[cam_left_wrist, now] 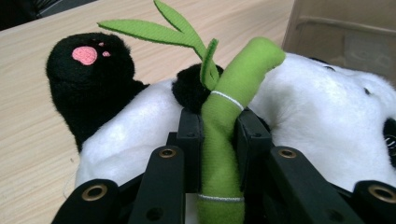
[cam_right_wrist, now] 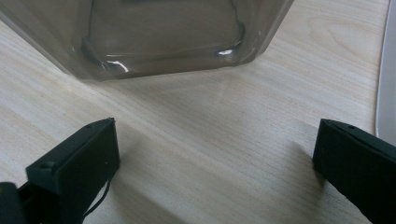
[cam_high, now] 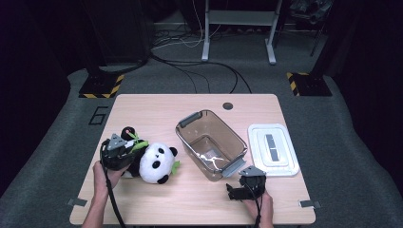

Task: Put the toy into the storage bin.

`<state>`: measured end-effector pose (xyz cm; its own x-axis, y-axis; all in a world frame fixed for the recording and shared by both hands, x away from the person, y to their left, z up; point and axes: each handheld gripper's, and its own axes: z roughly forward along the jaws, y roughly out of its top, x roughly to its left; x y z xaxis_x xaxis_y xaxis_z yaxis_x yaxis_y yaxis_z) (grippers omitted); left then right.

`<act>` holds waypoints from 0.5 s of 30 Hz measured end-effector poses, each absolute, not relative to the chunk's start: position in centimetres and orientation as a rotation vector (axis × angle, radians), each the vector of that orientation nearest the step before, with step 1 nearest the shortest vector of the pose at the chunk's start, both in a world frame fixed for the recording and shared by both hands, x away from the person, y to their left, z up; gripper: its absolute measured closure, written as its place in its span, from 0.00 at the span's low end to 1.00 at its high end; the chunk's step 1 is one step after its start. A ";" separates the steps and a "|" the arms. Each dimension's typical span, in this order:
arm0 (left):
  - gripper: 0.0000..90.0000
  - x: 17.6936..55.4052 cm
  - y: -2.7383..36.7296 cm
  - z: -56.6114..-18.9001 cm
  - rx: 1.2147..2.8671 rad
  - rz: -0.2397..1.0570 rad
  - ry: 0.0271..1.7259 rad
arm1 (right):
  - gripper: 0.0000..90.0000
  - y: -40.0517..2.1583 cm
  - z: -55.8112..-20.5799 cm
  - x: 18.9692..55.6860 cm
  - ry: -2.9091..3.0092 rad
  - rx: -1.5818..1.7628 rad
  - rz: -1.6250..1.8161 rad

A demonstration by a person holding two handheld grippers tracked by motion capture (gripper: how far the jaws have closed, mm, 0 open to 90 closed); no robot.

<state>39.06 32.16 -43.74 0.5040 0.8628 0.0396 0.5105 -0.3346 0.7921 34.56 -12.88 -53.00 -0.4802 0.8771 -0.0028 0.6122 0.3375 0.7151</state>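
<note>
A plush panda (cam_high: 154, 163) lies on the wooden table (cam_high: 190, 199) at the left, white body with black limbs. A green felt bamboo stalk (cam_left_wrist: 219, 140) with leaves runs across its belly. My left gripper (cam_left_wrist: 218, 135) is shut on that bamboo stalk, pads pressing it from both sides; from above, the left gripper (cam_high: 129, 149) sits over the panda's left side. My right gripper (cam_right_wrist: 215, 154) rests on the table with its jaws wide apart and nothing between them, just in front of the clear plastic bin (cam_right_wrist: 177, 37). From above, the right gripper (cam_high: 237, 189) lies at the front right.
The clear empty bin (cam_high: 211, 142) with grey handles stands at the table's middle. Its white lid (cam_high: 272, 148) lies flat to the right. A round hole (cam_high: 227, 106) is in the table's far edge. Cables and stand legs are on the floor beyond.
</note>
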 end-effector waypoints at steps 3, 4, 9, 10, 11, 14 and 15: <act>0.83 38.9 32.4 -43.3 1.993 0.600 1.113 | 0.00 -12.9 -53.0 34.6 2.218 1.314 0.931; 0.83 38.9 32.5 -43.1 1.993 0.601 1.106 | 0.00 -12.9 -53.0 34.6 2.218 1.314 0.931; 0.83 38.7 32.6 -42.1 1.975 0.599 1.077 | 0.00 -12.9 -53.0 34.6 2.219 1.312 0.931; 0.83 38.6 32.7 -41.8 1.980 0.593 1.069 | 0.00 -12.9 -53.0 34.6 2.218 1.314 0.931; 0.83 38.6 32.7 -41.6 1.977 0.591 1.062 | 0.00 -12.9 -53.0 34.6 2.218 1.314 0.931; 0.83 38.3 33.0 -41.0 1.961 0.582 1.039 | 0.00 -12.9 -53.0 34.5 2.223 1.307 0.928; 0.83 38.3 33.0 -40.8 1.962 0.583 1.031 | 0.00 -12.9 -53.0 34.5 2.215 1.325 0.932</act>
